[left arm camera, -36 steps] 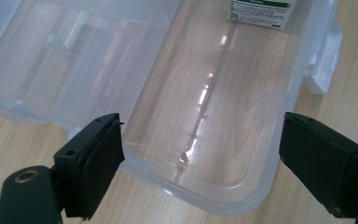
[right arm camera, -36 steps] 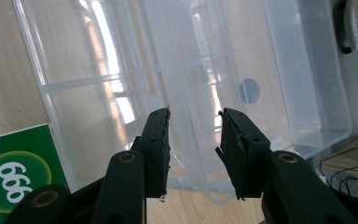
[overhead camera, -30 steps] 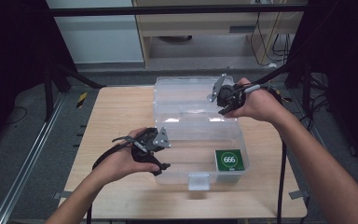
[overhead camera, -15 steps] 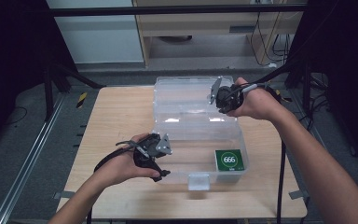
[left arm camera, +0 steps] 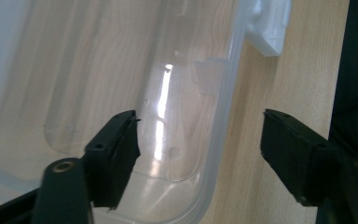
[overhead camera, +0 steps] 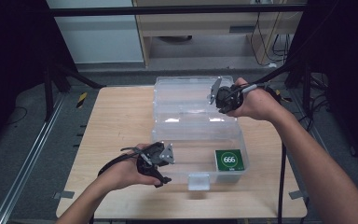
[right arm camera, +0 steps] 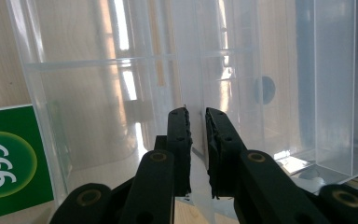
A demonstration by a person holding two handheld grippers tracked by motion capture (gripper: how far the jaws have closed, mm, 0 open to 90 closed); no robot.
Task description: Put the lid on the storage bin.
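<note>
A clear plastic box point(overhead camera: 186, 140) lies on the wooden table with its lid point(overhead camera: 182, 95) swung open toward the far side. A green card marked 666 point(overhead camera: 229, 159) lies in the box's near right corner, and shows too as the green card point(right arm camera: 9, 163). My right gripper point(overhead camera: 216, 95) is at the lid's right part; the right gripper point(right arm camera: 198, 140) has its jaws nearly together on a thin clear edge of the lid point(right arm camera: 196, 70). My left gripper point(overhead camera: 165, 161) is at the box's near left side. The left gripper point(left arm camera: 200, 154) is open and straddles the box wall point(left arm camera: 223, 116).
The box's white latch point(overhead camera: 199, 181) juts from its front wall toward the table's near edge; the latch point(left arm camera: 268, 28) is ahead of the left jaws. Bare wood point(overhead camera: 116, 116) lies left of the box. A shelf unit point(overhead camera: 205, 28) stands beyond the table.
My left hand has drifted slightly toward the near edge along the box's left front. The right hand and the lid have hardly moved.
</note>
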